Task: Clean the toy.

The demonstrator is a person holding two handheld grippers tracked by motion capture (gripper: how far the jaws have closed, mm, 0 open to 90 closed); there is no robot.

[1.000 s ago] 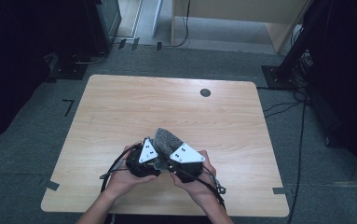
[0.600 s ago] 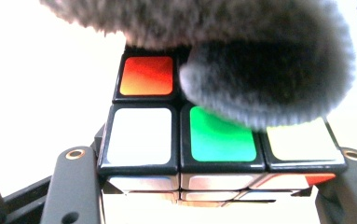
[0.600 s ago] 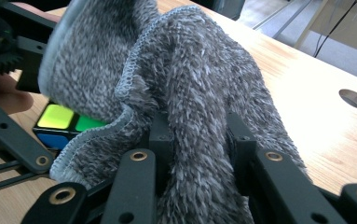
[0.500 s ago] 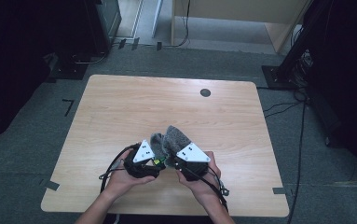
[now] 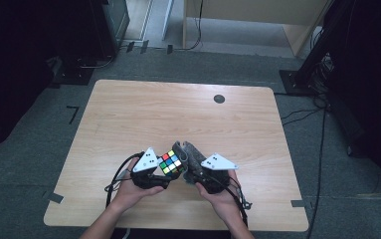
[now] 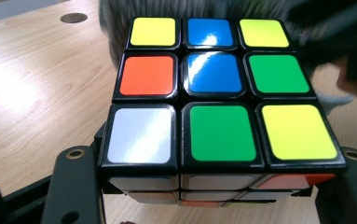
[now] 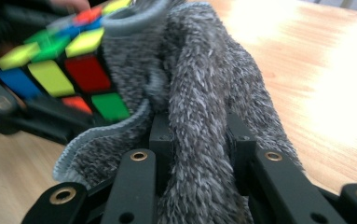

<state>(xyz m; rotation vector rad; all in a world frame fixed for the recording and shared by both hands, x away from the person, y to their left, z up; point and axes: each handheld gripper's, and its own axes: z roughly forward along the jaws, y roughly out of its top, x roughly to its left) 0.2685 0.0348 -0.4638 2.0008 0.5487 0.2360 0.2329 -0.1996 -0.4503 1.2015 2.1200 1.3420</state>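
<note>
Low in the frame's centre, my left claw (image 5: 164,175) grips the cube (image 5: 171,162); my right claw (image 5: 194,172) grips the cloth (image 5: 190,153) touching it.

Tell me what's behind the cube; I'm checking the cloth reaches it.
A grey fuzzy cloth, clamped in the right gripper, presses against the cube. The cube faces beneath the cloth are hidden.

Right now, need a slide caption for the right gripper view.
Right gripper clamps a grey fuzzy cloth against a scrambled puzzle cube above the wooden table.
</note>
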